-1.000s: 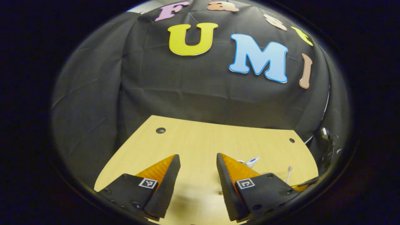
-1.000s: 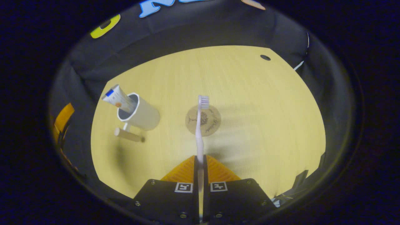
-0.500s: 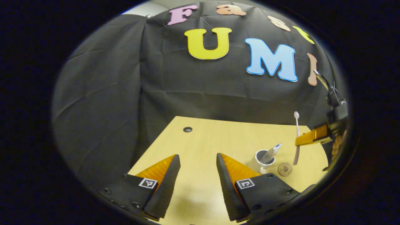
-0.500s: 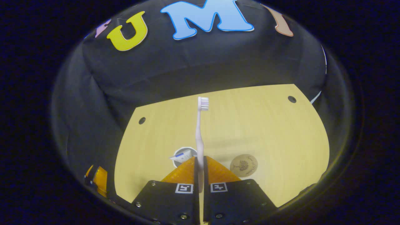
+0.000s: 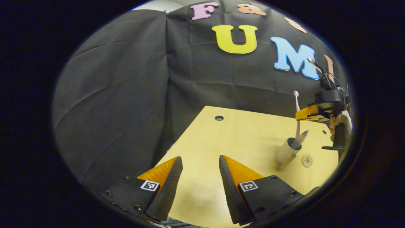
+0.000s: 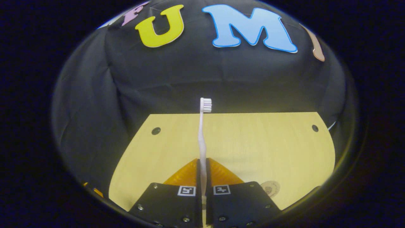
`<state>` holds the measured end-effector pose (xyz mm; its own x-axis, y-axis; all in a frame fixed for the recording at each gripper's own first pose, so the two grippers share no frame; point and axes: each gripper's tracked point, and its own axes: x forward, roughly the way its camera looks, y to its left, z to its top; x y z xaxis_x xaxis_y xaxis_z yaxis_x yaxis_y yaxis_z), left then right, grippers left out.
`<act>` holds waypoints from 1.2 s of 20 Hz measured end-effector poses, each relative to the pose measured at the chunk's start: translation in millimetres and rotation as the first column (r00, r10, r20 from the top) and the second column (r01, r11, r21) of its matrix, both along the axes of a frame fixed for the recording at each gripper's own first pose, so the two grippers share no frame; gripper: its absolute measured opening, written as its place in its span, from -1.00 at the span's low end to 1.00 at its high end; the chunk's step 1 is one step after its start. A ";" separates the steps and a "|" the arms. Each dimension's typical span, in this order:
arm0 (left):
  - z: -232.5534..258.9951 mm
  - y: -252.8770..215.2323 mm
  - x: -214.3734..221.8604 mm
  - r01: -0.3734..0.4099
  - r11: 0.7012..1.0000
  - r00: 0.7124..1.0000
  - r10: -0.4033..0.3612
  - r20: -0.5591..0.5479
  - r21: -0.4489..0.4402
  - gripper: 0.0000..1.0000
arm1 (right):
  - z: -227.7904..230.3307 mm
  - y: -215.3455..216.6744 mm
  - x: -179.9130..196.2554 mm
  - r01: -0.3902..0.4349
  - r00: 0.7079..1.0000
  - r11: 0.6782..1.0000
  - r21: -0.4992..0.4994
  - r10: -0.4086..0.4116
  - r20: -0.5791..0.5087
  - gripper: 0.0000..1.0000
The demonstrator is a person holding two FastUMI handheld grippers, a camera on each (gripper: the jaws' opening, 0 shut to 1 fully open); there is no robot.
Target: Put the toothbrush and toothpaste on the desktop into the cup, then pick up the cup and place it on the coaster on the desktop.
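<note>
The right hand-held gripper (image 6: 202, 164) clamps the toothbrush (image 6: 202, 136) upright, bristles up, directly above the cup (image 5: 286, 150) holding the toothpaste (image 5: 300, 139). The coaster (image 5: 307, 160) lies just beside the cup on the counter (image 5: 240, 139). The left hand-held gripper (image 5: 199, 164) hangs open and empty, well apart.

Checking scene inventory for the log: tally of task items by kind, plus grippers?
Toothbrush: 1
Toothpaste: 1, standing in the cup
Cup: 1
Coaster: 1
Grippers: 2, the left gripper and the right gripper
Total: 6
</note>
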<state>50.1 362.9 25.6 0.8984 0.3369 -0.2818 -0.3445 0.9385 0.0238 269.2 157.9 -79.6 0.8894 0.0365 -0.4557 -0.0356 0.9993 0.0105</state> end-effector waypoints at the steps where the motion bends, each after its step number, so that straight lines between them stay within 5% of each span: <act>1: -2.3 7.3 -7.0 -0.018 1.000 1.000 0.018 -0.006 -0.001 0.39 | -6.4 -0.1 5.5 0.004 1.000 1.000 -0.019 -0.004 0.004 -0.89; 8: -28.6 40.3 -37.4 -0.087 0.996 0.995 0.086 -0.045 -0.027 0.39 | -41.5 -6.6 26.8 0.043 0.999 0.993 -0.112 -0.041 0.021 -0.89; 9: -30.6 40.9 -35.4 -0.089 0.996 0.995 0.087 -0.050 -0.029 0.53 | -47.5 -6.9 26.7 0.044 0.999 0.993 -0.114 -0.042 0.018 -0.89; 10: -31.0 39.4 -34.2 -0.089 0.996 0.995 0.087 -0.053 -0.030 0.39 | -51.6 -8.3 26.7 0.048 0.999 0.991 -0.125 -0.046 0.019 -0.89; 12: -33.2 39.1 -33.6 -0.085 0.996 0.995 0.083 -0.054 -0.033 0.53 | -48.4 -4.8 26.1 0.032 0.997 0.988 -0.151 -0.021 0.073 -0.88; 15: -37.0 37.6 -31.6 -0.073 0.997 0.996 0.071 -0.053 -0.037 0.41 | -48.3 -7.3 21.6 0.038 0.992 0.976 -0.214 -0.011 0.129 -0.88; 24: -40.4 32.2 -25.2 -0.036 0.999 0.997 0.034 -0.063 -0.029 0.54 | -41.1 -6.9 16.5 0.049 0.974 0.984 -0.174 -0.008 0.227 -0.86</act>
<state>24.9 395.0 -14.7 0.8664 0.3583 -0.3478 -0.3757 0.9266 0.0185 285.7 151.0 -120.7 0.9691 -0.0537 -0.2407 0.0119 0.9851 -0.1718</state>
